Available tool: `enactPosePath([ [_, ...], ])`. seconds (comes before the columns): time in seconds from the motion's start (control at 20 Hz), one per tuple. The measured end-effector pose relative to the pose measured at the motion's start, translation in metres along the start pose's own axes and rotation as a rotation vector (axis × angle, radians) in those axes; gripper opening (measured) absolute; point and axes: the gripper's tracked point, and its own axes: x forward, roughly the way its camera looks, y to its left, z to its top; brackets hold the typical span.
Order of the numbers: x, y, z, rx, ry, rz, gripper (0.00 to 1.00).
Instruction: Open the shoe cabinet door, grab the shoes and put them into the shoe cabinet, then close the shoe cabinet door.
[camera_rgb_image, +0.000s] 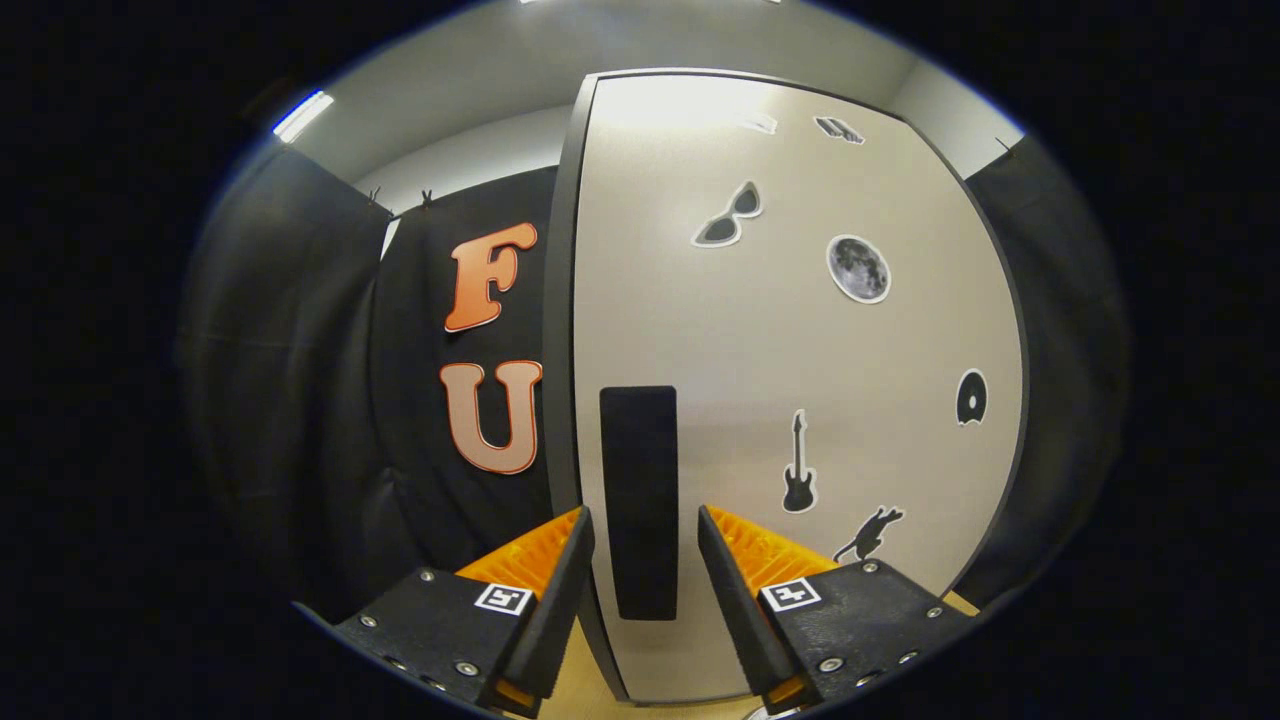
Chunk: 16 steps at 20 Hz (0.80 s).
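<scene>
The camera sits on the gripper (640, 535) and looks forward along its two fingers, which stand apart on each side of the tall black handle strip (638, 500). It faces the flat pale grey shoe cabinet door with small black stickers (800, 330) almost straight on and from very near, aimed close to the door's left edge. Left of that edge it sees the black cloth wall (300, 380), and above the door's top edge the white ceiling (480, 80).

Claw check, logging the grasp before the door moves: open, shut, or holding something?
Claw: open, fingers either side of the black handle strip on the shoe cabinet door, not pressing it.
</scene>
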Motion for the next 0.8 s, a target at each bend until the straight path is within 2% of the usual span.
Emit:
enactPosePath([
  [0.15,0.003,-0.002,-0.005,0.005,0.011,-0.006,0.59],
  [0.3,0.005,-0.002,-0.005,-0.003,0.016,-0.013,0.38],
  [0.5,0.002,-0.002,-0.004,0.001,0.029,-0.020,0.29],
  [0.8,-0.012,-0.001,-0.004,0.017,0.052,0.001,0.26],
])
